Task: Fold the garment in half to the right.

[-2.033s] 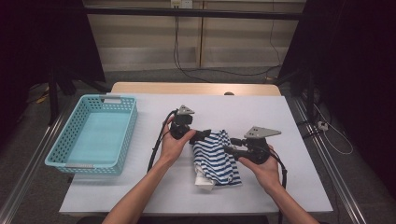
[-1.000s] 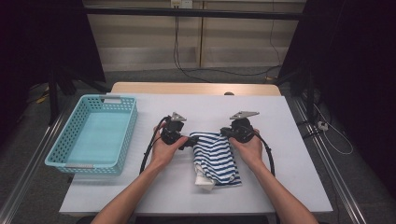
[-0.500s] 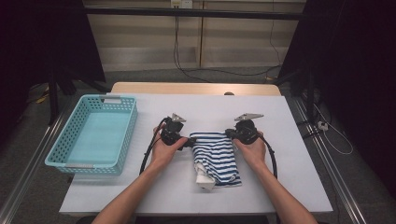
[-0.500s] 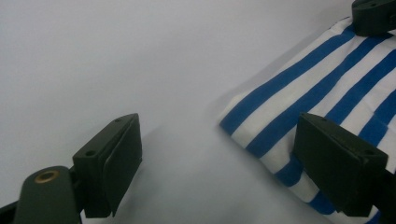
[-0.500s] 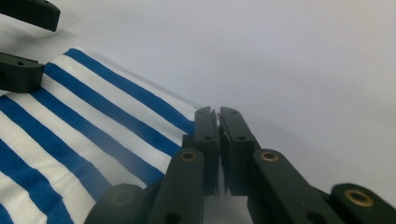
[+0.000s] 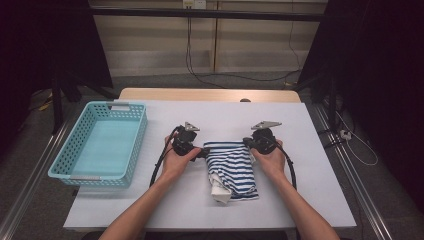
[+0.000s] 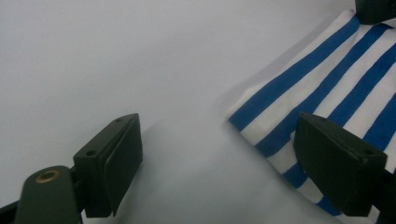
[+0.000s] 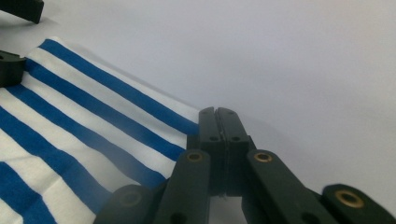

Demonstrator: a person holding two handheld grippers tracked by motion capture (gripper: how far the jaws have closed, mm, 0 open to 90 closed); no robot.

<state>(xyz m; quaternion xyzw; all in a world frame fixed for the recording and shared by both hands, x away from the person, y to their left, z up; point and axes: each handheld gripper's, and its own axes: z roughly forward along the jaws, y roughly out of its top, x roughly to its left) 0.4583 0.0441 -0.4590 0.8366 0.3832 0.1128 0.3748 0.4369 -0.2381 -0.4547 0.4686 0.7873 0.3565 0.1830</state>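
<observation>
The striped cloth (image 6: 231,167) was spread on the table (image 6: 320,165), right of the basket (image 6: 100,145). Its far right corner was pinched by the closed right gripper (image 8: 218,122). The left gripper (image 7: 224,154) was held wide open at the far left corner, gripping nothing.

Striped cloth (image 6: 232,167) soft knit, table (image 6: 310,150) matt smooth, basket (image 6: 135,145) perforated plastic

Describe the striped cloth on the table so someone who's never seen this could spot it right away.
Start at the white table. The turquoise basket sits on its left part; the striped cloth lies right of it, near the middle, between the two hands. It is the only soft thing there, folded, with blue and white stripes.
</observation>
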